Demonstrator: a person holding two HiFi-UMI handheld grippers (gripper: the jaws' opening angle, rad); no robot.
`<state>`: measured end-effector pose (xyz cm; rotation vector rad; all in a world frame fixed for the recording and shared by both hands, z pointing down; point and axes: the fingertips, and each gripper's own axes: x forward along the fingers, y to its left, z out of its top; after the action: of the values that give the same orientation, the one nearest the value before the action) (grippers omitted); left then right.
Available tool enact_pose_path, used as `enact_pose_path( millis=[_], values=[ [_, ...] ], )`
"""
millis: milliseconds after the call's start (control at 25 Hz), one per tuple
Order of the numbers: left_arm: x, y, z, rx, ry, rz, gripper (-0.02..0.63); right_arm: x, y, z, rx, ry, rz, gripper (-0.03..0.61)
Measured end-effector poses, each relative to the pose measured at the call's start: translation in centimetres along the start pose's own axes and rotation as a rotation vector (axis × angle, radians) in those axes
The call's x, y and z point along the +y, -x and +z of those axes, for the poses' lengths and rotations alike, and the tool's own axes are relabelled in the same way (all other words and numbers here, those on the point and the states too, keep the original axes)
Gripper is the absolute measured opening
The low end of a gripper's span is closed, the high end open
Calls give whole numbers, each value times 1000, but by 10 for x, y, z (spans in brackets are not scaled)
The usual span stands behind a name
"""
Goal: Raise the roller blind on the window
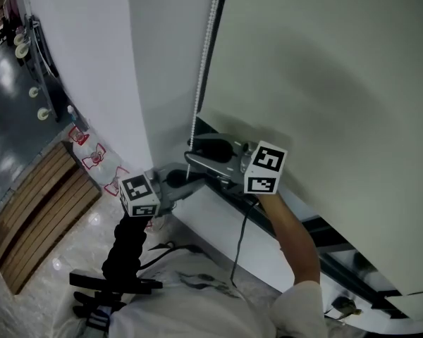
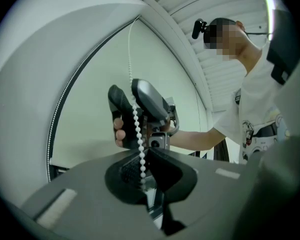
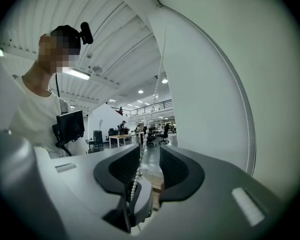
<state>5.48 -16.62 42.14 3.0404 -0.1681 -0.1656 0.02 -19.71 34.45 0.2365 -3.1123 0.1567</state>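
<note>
Left gripper (image 1: 187,183) is sitting at the lower middle of the head view, its marker cube toward the left, pointing right at the foot of the bead chain (image 1: 204,62). Right gripper (image 1: 197,155) is coming in just above it from the right, held by a bare forearm rising from the bottom of the frame. Roller blind (image 1: 324,83) is filling the upper right, its lower edge slanting down toward the lower right corner, and the chain is hanging along its left edge beside a white wall (image 1: 92,48).

In the left gripper view, the left gripper (image 2: 144,156) is pinching the bead chain (image 2: 136,124): its two pads are meeting at the tips with the beads caught between them. Just above, at mid-frame, the right gripper (image 2: 132,91) is straddling the same strand, with the fingers of the person's hand (image 2: 121,134) wrapping its handle. The blind (image 2: 100,94) is spreading pale green behind them, and the person's white shirt (image 2: 260,109) is filling the right side.

In the right gripper view, the right gripper (image 3: 149,159) is standing with its jaws apart, and the chain (image 3: 138,169) is running between them, close against the left pad and clear of the right one. An open office with desks (image 3: 120,136) is showing beyond
</note>
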Motion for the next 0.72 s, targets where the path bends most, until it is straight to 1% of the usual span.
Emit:
enact_pose_path(
  millis=[120, 240, 560, 720],
  values=[
    [0, 0, -1, -4, -4, -1, -2, -5, -1, 22, -18, 29, 7, 123],
    [1, 0, 0, -5, -2, 3, -2, -9, 0, 54, -73, 49, 19, 130],
    [-1, 0, -3, -6, 2, 1, -2, -15, -6, 144, -106, 204, 27, 149],
    [-2, -1, -4, -4, 12, 0, -2, -20, -4, 188, -142, 247, 24, 149]
  ],
)
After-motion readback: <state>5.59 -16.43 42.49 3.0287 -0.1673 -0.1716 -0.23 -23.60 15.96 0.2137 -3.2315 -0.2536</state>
